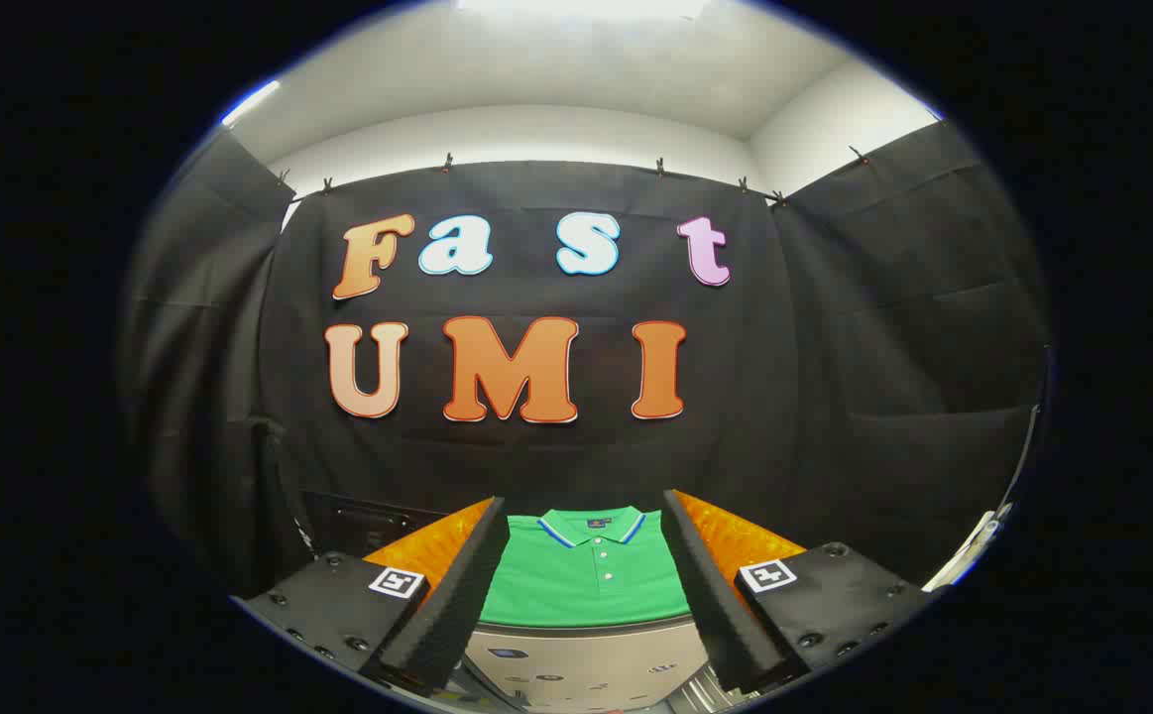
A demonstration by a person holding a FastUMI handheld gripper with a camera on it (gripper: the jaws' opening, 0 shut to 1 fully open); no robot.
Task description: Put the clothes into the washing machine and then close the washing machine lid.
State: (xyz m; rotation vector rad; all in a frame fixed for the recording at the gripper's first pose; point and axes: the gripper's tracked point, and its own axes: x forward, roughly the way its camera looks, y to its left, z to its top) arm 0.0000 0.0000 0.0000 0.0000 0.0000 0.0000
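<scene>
Gripper: we see our gripper [584, 595] with its two fingers spread wide apart, nothing between the pads, and neither finger touching anything.

Fingers: we see the left finger [457, 595] and the right finger [710, 595] each angling inward toward the shirt, one to either side of it.

Clothes: we see a bright green folded polo shirt [584, 580] with a blue and white stripe along its collar and a short row of white buttons; it lies flat, collar away from us, in the gap between our fingers and a little ahead of them.

Surface under the shirt: we see an orange tabletop [735, 540] carrying the shirt, its bare parts showing to the left and right of the garment behind our fingers.

Washing machine: we see a pale grey panel [586, 664] just in front of the shirt's near hem and below it, with small dark markings on it; we cannot tell from here whether this is the lid or whether it is open.

Dark box: we see a black boxy object [363, 521] to the left of the shirt, beyond the orange tabletop and against the booth wall; we cannot tell what it is.
</scene>
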